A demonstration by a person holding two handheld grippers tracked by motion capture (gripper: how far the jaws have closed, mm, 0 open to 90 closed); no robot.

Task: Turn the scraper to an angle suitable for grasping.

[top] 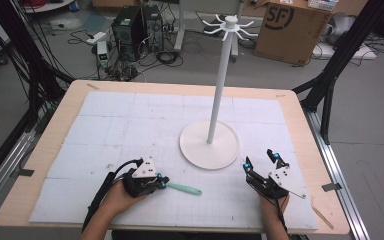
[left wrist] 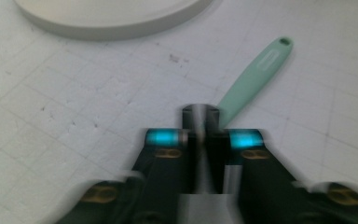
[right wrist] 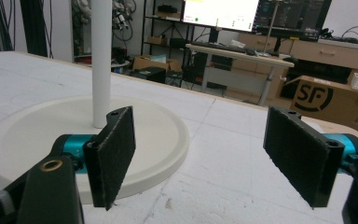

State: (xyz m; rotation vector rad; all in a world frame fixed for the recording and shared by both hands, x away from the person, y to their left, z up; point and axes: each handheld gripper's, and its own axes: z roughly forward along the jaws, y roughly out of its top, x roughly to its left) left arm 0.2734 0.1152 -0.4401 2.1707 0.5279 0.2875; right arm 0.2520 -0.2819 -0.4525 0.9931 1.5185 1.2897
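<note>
Left gripper (top: pixel 163 182) is clamped on the mint spatula (top: pixel 184 188) lying flat on the counter (top: pixel 50 150) — grab step done. Right gripper (top: pixel 261 161) sits wide, empty. Next is probably a lift toward the white stand (top: pixel 210 145).

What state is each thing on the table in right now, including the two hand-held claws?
Left gripper: shut on one end of the utensil.
Mint-green plastic utensil with a holed handle: lying flat on the mat, handle end free.
Right gripper: open, nothing between its pads.
White hook stand with a round base: upright, hooks bare.
White gridded mat: spread flat over the wooden table.
</note>
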